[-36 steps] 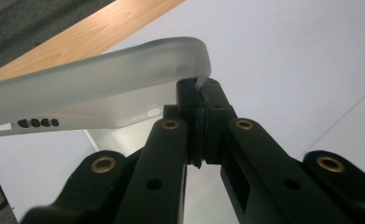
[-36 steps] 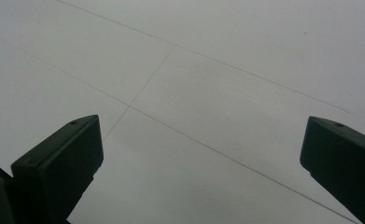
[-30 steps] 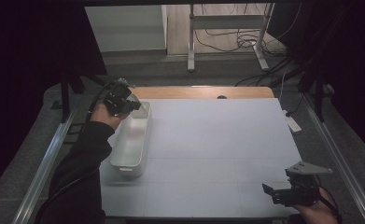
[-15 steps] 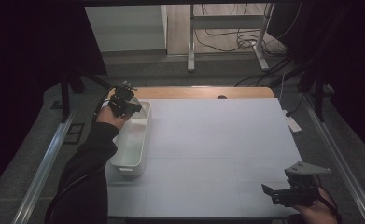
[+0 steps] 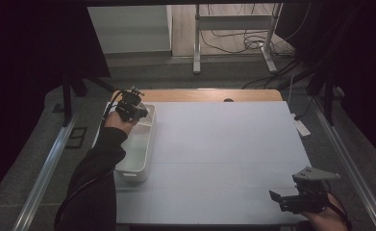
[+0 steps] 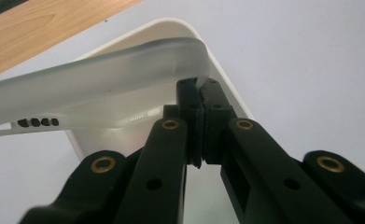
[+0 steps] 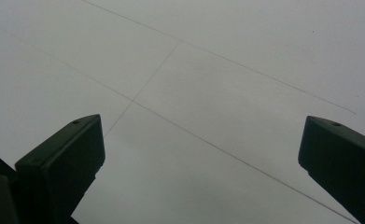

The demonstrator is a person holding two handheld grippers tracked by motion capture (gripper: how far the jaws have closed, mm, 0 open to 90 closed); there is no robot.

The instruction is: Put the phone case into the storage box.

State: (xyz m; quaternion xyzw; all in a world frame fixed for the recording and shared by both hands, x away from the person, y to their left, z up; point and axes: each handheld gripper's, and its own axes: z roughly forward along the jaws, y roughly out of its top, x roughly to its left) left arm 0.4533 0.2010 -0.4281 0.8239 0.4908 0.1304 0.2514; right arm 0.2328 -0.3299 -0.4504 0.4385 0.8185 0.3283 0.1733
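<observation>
White rectangular plastic tray (image 5: 136, 144) sits at the desk's (image 5: 224, 154) left edge; left gripper (image 6: 200, 93) is clamped on its far corner rim. Right gripper (image 5: 291, 202) idles agape. Advise pulling level, avoiding twist.

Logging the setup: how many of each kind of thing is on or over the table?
White bin: 1
Translucent lid, pinched by the left tongs: 1
Tongs, counting the open right tongs: 2
Total: 4
</observation>
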